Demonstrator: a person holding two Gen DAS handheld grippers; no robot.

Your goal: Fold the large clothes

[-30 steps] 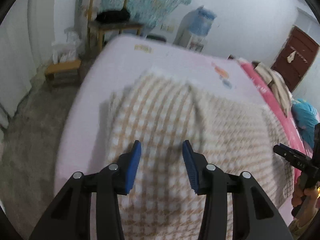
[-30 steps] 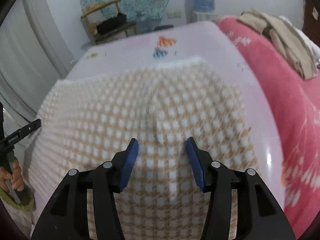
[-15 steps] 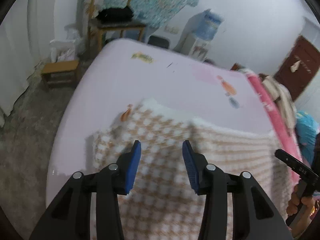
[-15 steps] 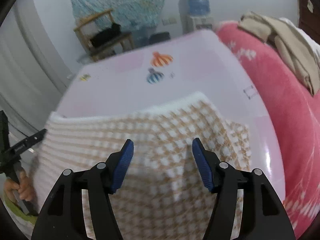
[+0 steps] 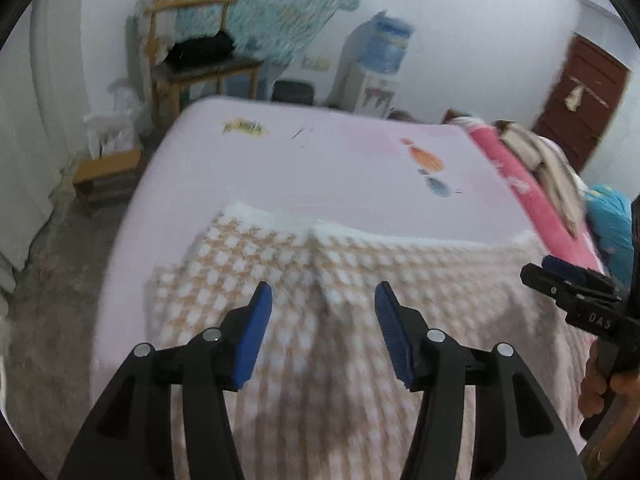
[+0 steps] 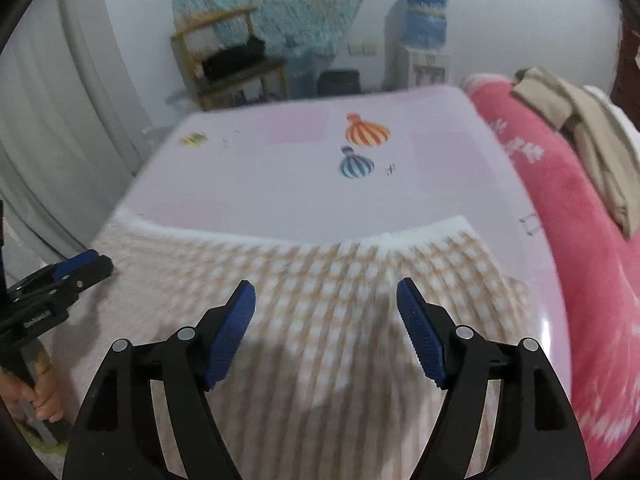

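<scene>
Your left gripper (image 5: 323,312) and right gripper (image 6: 326,308) have just been opening; both hang released over the checked blanket (image 6: 320,280), holding nothing.

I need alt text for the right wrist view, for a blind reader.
The open right gripper hangs over a beige-and-white checked garment spread on a pale pink bed. The left gripper shows at the left edge.

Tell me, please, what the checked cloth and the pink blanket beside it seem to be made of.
Checked cloth: probably thick knit or fleece; its white edge looks fluffy and it drapes softly, though blurred. Pink blanket: plush fleece, seemingly, with a matte, fuzzy surface.
</scene>
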